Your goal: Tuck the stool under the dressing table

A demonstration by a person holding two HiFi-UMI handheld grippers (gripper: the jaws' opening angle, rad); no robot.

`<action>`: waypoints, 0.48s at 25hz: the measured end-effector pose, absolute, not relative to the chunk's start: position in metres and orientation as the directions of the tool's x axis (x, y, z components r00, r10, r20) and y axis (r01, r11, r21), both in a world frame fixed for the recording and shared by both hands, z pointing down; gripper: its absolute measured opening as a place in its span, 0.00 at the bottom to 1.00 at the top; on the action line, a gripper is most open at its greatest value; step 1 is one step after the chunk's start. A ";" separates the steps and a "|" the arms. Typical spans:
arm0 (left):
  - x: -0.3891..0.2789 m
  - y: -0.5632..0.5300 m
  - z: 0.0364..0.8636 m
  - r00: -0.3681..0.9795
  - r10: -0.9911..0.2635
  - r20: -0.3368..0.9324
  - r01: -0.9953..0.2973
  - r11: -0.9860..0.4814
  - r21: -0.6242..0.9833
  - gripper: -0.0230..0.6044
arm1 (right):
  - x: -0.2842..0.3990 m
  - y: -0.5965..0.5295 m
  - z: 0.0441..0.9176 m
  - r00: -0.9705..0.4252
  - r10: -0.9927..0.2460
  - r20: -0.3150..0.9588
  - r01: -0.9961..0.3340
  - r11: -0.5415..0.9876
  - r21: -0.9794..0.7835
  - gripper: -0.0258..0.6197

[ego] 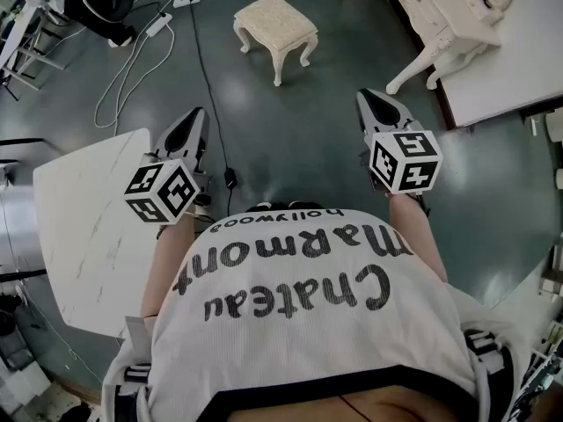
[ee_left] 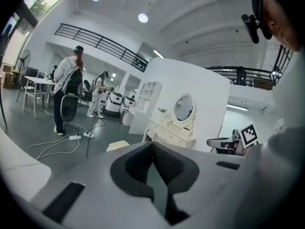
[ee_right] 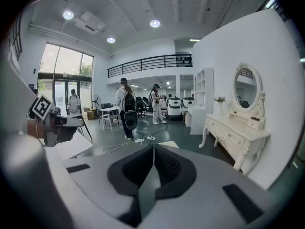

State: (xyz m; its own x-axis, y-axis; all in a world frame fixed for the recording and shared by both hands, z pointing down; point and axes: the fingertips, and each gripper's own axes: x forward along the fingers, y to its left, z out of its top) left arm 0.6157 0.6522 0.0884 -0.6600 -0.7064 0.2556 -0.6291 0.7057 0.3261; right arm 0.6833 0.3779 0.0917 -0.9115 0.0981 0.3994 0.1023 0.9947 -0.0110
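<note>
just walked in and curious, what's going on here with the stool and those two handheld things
A person stands holding a tool in each hand, facing a cream stool that sits out on the open floor. The left tool and right tool are both shut and empty, held out in front of the body and touching nothing. The dressing table stands to the right of the stool with a gap between them, so the stool is not yet tucked under it.
</note>
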 end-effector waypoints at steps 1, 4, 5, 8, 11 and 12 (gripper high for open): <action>0.616 0.653 0.089 -0.660 -0.707 0.255 -0.629 0.705 0.327 0.07 | 0.683 0.378 0.092 -0.912 0.100 0.398 0.101 0.995 -0.017 0.09; 0.615 0.656 0.088 -0.661 -0.708 0.250 -0.629 0.704 0.330 0.07 | 0.683 0.379 0.091 -0.912 0.100 0.398 0.097 0.995 -0.028 0.09; 0.614 0.657 0.087 -0.661 -0.708 0.247 -0.630 0.703 0.330 0.07 | 0.683 0.380 0.091 -0.912 0.099 0.399 0.095 0.995 -0.028 0.09; 0.611 0.664 0.083 -0.660 -0.712 0.239 -0.635 0.699 0.328 0.07 | 0.682 0.384 0.089 -0.912 0.092 0.399 0.088 0.996 -0.028 0.09; 0.606 0.675 0.080 -0.662 -0.713 0.231 -0.637 0.698 0.327 0.07 | 0.678 0.393 0.087 -0.916 0.088 0.392 0.078 0.996 -0.041 0.09; 0.605 0.680 0.080 -0.663 -0.713 0.228 -0.638 0.697 0.328 0.07 | 0.677 0.396 0.086 -0.917 0.086 0.388 0.074 0.996 -0.045 0.09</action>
State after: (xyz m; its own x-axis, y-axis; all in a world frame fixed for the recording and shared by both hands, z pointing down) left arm 0.6047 0.6802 0.0796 -0.6626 -0.7134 0.2283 -0.6375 0.6971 0.3280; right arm 0.6768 0.3964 0.0858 -0.9175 0.0860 0.3884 0.0742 0.9962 -0.0454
